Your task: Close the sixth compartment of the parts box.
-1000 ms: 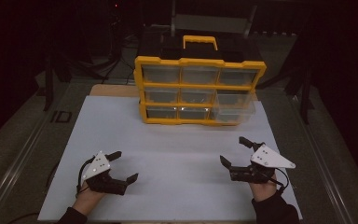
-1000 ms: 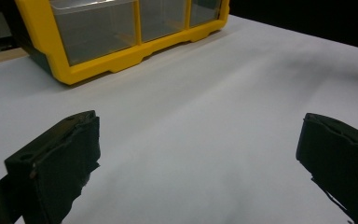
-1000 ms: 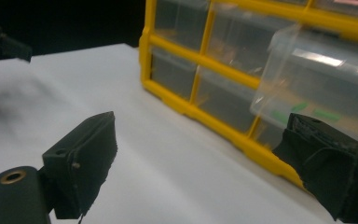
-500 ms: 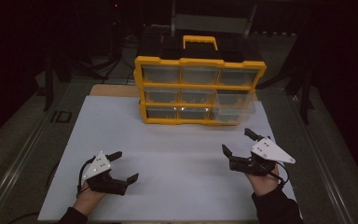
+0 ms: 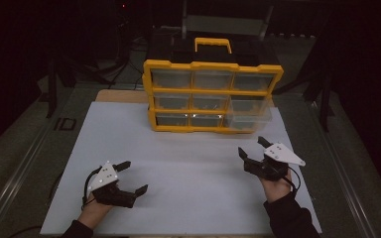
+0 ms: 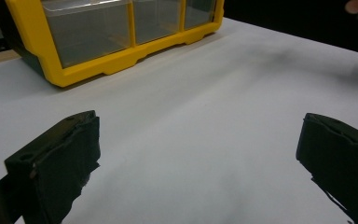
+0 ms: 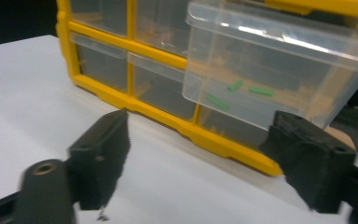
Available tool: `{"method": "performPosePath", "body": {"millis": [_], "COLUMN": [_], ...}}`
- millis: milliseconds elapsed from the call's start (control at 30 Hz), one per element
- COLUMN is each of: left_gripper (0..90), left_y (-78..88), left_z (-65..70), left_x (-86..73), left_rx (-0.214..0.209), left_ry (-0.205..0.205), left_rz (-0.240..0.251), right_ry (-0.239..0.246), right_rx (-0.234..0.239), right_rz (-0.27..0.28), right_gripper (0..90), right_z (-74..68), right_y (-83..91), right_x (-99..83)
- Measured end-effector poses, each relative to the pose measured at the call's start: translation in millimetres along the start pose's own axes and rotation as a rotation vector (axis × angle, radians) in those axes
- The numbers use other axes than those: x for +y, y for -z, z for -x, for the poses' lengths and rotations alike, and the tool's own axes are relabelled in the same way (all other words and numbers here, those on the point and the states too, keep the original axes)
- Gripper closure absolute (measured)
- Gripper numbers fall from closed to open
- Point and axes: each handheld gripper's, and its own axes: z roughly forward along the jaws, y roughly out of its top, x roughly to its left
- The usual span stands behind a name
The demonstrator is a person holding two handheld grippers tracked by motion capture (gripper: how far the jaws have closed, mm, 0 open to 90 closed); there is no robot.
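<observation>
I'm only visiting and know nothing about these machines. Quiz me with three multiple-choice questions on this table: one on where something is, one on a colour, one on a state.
1. Which drawer of the organizer is pulled out? A) middle row, right B) top row, left C) bottom row, left
2. What colour are the small pieces in it? A) red B) green C) white
3. The right gripper is: A) clamped on the drawer B) open, holding nothing C) shut

Answers: 1 A, it juts forward at the right in the high view. 2 B, green bits show through the clear wall. 3 B, its jaws stand apart, short of the drawer.
</observation>
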Motion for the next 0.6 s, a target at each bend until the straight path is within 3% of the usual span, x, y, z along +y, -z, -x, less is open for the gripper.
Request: {"method": "performPosePath", "body": {"millis": [200, 300, 367, 467, 600], "left_gripper": [0.0, 0.0, 0.0, 0.0, 0.0], "left_y": [0.1, -0.1, -0.2, -0.3, -0.6], "left_z": [0.4, 0.4, 0.3, 0.0, -0.2], "left_x": [0.3, 0.0, -0.1, -0.3, -0.3], "left_rx": [-0.001, -0.003, -0.003, -0.004, -0.003], "left_ry": [-0.002, -0.002, -0.002, -0.001, 0.0], "left_rz": [0.001, -0.001, 0.0, 0.001, 0.0], "right_ry": [-0.027, -0.048, -0.048, -0.055, -0.053], "right_rx": [-0.079, -0.126, -0.142, -0.164, -0.183], "right_rz": [-0.024, -0.023, -0.022, -0.028, -0.036], "right_gripper": [53.3, 74.6, 84.2, 89.4, 89.9], "right_z": [6.2, 11.2, 13.6, 18.2, 22.4], "right_y": [-11.1, -15.4, -17.5, -21.6, -27.2], "right_x": [-3.6, -3.5, -2.6, -0.8, 2.9]}}
